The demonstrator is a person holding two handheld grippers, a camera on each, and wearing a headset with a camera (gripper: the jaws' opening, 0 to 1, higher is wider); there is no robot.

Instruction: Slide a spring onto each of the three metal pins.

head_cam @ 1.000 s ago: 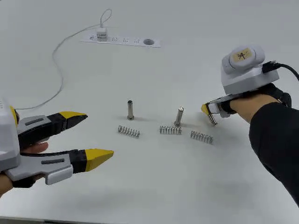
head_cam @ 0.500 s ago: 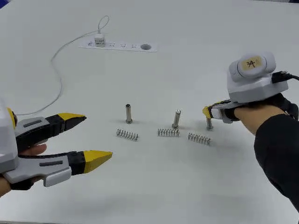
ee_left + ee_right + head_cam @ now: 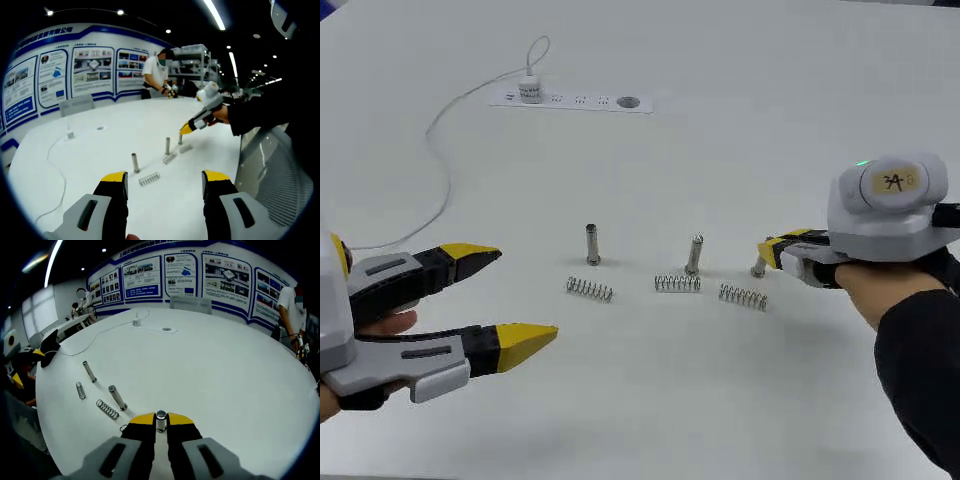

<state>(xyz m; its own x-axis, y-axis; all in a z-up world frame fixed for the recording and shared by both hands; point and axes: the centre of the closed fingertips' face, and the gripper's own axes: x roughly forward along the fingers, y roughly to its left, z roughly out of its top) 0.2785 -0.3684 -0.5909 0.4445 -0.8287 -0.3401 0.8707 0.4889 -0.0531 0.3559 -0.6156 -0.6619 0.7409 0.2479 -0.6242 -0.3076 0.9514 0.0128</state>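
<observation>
Three short metal pins stand in a row on the white table: the left pin (image 3: 591,243), the middle pin (image 3: 695,254) and the right pin (image 3: 759,268). A coil spring lies in front of each: (image 3: 589,290), (image 3: 677,284), (image 3: 743,296). My right gripper (image 3: 767,250) comes in from the right, shut on the right pin (image 3: 161,416), which stands upright between its yellow tips (image 3: 161,421). My left gripper (image 3: 525,295) hovers at the near left, well short of the left pin (image 3: 135,163), jaws wide open and empty (image 3: 165,177).
A white power strip (image 3: 570,100) with a plugged adapter and a looping white cable (image 3: 445,130) lies at the back left. A person (image 3: 157,70) works at a far table. Bare white tabletop (image 3: 660,400) surrounds the pins.
The right gripper has brought the tilted pin down and set it upright on the table at the right end of the row. The left gripper has held still.
</observation>
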